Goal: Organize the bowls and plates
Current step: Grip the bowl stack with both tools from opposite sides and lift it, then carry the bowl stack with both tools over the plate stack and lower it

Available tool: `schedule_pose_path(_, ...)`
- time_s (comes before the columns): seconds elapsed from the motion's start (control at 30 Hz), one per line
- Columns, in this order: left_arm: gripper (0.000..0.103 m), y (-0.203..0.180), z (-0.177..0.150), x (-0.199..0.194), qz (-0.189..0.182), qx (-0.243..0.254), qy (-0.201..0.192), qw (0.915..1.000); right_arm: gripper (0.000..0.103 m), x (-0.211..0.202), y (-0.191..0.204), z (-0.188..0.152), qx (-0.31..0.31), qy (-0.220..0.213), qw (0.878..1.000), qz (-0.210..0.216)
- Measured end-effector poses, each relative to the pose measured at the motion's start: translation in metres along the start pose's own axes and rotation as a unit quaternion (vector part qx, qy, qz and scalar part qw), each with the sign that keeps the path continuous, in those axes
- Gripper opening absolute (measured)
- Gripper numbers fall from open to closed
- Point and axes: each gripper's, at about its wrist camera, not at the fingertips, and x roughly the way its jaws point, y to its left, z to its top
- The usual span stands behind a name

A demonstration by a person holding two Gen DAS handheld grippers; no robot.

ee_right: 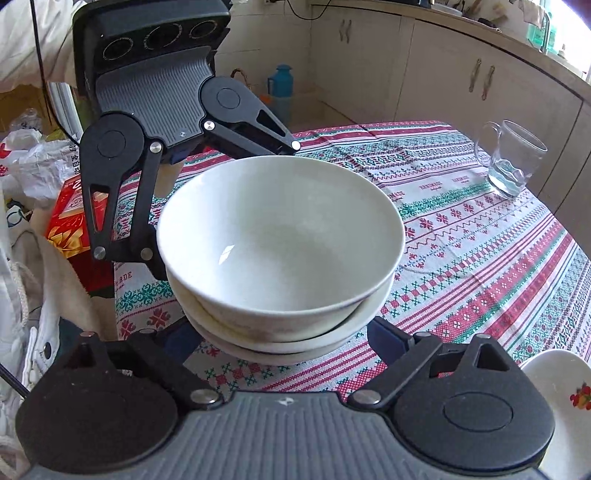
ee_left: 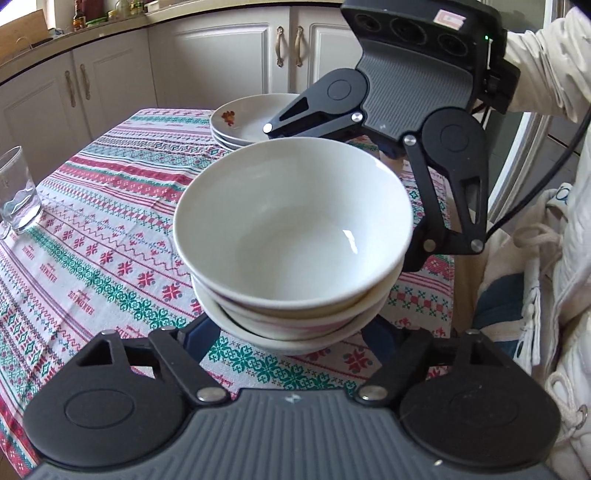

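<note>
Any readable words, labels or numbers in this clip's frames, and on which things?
"HANDMADE": woven repeatedly into the red, green and white patterned tablecloth, partly cropped near its edge.
Small script under each "HANDMADE": too small to read.
Red and gold printed box beside the table: print unreadable.
White plastic bag: characters blurred.
Pale sticker on the opposite gripper: unreadable.

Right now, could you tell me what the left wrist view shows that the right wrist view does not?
Only the left wrist view shows the full stack of flowered plates behind the bowls. Only the right wrist view shows the teal thermos and the red box. Both show the stacked white bowls, the glass mug and the patterned tablecloth.
</note>
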Motion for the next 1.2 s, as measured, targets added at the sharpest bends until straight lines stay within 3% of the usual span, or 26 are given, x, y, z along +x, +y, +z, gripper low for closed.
schedule_pose_path(0.43,0.086,0.004,0.0,0.0,-0.014,0.011,-0.004,0.9998,0.095,0.001,0.0,0.006,-0.006,0.005,1.0,0.01)
schedule_pose_path(1.2,0.085,0.012,0.004,0.004,-0.032,0.003,-0.005,0.9995,0.093,-0.003,0.0,0.007,0.01,0.011,1.0,0.014)
